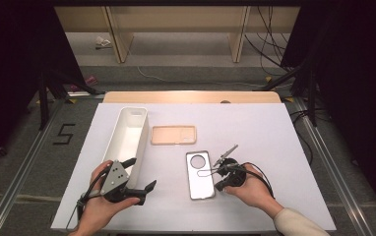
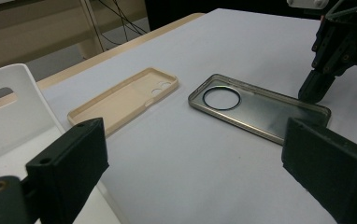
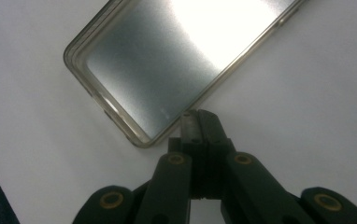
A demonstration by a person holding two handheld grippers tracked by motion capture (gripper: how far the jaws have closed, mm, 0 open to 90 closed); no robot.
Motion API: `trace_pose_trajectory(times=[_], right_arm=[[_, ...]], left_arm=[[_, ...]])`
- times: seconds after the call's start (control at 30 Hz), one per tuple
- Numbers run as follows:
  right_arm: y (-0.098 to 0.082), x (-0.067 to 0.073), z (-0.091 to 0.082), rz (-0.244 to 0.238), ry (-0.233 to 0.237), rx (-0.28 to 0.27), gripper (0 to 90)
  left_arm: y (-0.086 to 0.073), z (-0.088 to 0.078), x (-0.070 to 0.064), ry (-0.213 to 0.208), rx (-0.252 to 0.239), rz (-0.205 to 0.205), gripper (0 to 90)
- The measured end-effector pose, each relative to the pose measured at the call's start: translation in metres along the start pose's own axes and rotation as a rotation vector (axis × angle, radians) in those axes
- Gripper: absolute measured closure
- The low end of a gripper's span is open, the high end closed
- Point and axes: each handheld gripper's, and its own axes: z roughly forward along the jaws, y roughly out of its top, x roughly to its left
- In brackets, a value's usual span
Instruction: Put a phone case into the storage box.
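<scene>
A clear, silvery phone case (image 1: 199, 174) with a round camera hole lies flat on the white table (image 1: 255, 132). A beige phone case (image 1: 173, 134) lies just beyond it. My right gripper (image 1: 219, 186) is shut with nothing between its jaws. Its tips (image 3: 197, 117) point down at the clear case's (image 3: 167, 60) long edge near a corner. The left gripper view shows that gripper (image 2: 314, 91) at the clear case's (image 2: 256, 107) right edge. My left gripper (image 1: 141, 174) is held open near the table's front left, and its wide jaws (image 2: 200, 156) face both cases with nothing between them.
A long white bin (image 1: 127, 132) stands at the left of the table, beside my left hand, and its handle-holed end (image 2: 8, 107) shows in the left gripper view. A wooden strip (image 1: 191, 97) borders the table's far edge. Cables and stand legs lie on the floor beyond.
</scene>
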Motion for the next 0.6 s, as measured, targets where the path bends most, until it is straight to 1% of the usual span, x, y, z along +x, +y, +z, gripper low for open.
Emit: trace_pose_trajectory(times=[0.5, 0.6], right_arm=[[0.0031, 0.0066, 0.0027, -0.030, 0.009, 0.001, 90.0], [0.0035, 0.0077, 0.0031, -0.027, 0.007, 0.002, 90.0]], left_arm=[[0.0000, 0.0000, -0.0004, -0.004, 0.000, -0.001, 7.0], [0.0001, 0.0001, -0.0006, -0.005, 0.000, 0.000, 7.0]])
